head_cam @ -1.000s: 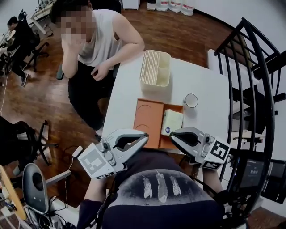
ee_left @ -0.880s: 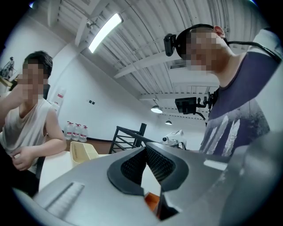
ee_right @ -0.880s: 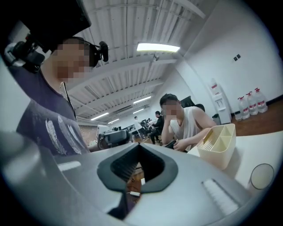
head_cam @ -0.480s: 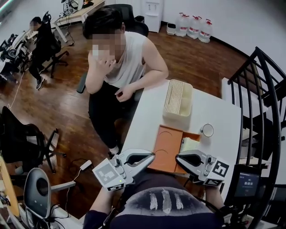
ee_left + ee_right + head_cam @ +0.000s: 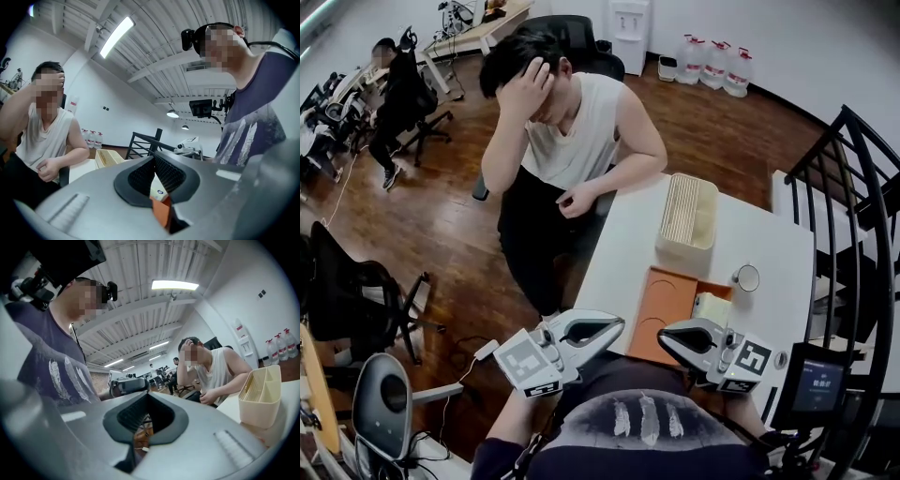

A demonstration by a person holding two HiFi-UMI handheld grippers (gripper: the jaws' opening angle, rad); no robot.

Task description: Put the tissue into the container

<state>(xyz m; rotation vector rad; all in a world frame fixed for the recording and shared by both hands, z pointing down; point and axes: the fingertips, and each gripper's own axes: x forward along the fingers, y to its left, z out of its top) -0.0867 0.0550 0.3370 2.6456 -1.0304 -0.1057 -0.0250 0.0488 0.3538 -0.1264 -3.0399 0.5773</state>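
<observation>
Left gripper: fingers closed together, empty, lower centre.
Right gripper: fingers closed together, empty.
Tissue: on table, centre right.

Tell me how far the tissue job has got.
Done: nothing; the tissue pack lies on the orange tray, outside the container. In hand: nothing; left gripper and right gripper hang near the table edge, jaws shut, empty. Left: grasp the tissue, drop it in.
</observation>
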